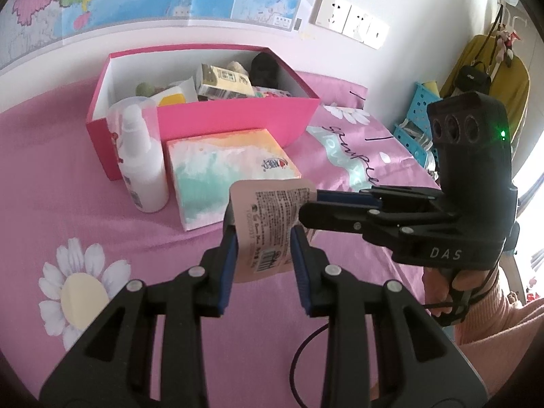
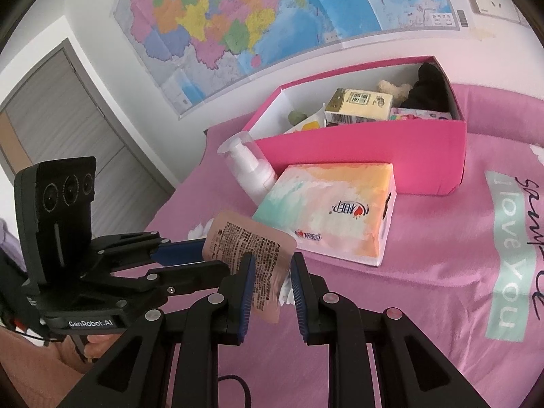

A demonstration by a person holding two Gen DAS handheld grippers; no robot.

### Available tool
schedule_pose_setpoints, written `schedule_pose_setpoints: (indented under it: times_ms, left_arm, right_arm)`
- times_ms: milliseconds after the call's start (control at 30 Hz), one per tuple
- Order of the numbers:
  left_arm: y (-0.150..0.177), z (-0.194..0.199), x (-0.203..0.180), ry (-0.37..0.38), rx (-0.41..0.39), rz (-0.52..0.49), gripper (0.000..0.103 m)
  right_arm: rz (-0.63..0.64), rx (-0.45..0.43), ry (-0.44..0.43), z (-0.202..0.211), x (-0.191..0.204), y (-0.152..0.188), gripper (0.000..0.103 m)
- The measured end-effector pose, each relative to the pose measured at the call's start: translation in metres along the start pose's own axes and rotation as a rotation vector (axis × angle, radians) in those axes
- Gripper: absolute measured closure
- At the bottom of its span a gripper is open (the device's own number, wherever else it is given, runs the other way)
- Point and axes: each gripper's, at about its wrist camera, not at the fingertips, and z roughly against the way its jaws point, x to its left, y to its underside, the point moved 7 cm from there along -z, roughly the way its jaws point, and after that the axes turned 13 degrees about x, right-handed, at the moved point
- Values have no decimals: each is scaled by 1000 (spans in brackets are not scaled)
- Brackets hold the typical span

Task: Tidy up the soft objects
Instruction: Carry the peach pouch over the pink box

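Note:
A flat pink pouch (image 1: 268, 217) with printed text and a barcode hangs above the pink bedsheet, held between both grippers. My left gripper (image 1: 263, 238) is shut on its lower part, blue pads pressing on either side. My right gripper (image 1: 306, 207) comes in from the right and is shut on the pouch's right edge. In the right wrist view the pouch (image 2: 251, 238) sits between the right gripper (image 2: 272, 272) pads, while the left gripper (image 2: 207, 258) clamps its left edge. Behind it lie a pastel tissue pack (image 1: 224, 170) and an open pink box (image 1: 234, 115).
A white pump bottle (image 1: 142, 166) stands left of the tissue pack, against the box. The box holds a yellow carton (image 1: 224, 83), a black plush (image 1: 265, 68) and other small items. A blue basket (image 1: 418, 119) sits off the bed's right edge. A hand (image 1: 438, 285) holds the right gripper.

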Motion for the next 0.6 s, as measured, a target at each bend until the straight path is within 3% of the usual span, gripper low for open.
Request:
schedule_pose_setpoints:
  times_ms: [600]
  left_arm:
    - [-13, 3, -1, 2, -28, -7, 69]
  right_arm:
    - [13, -28, 16, 10, -2, -12, 82]
